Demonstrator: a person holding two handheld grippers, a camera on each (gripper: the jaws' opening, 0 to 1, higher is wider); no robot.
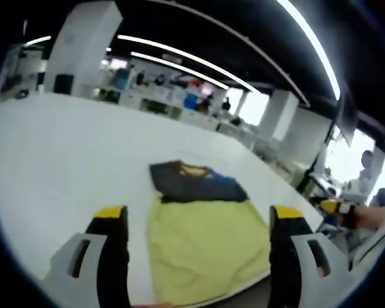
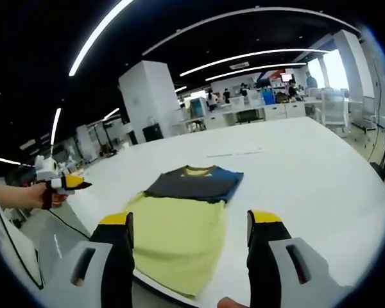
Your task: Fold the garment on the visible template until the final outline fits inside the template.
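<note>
**Yellow template carries the folded garment**

We see the folded dark garment (image 1: 196, 181) lying on the far end of the yellow template (image 1: 205, 247), on the white table (image 1: 64, 154). We hold the left gripper (image 1: 199, 221) and the right gripper (image 2: 189, 228) above the near edge, both with jaws apart, gripping nothing.

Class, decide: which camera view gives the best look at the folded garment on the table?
The right gripper view: the garment lies sharp and whole on the yellow template. The left gripper view shows it blurrier and at a steeper angle.
</note>
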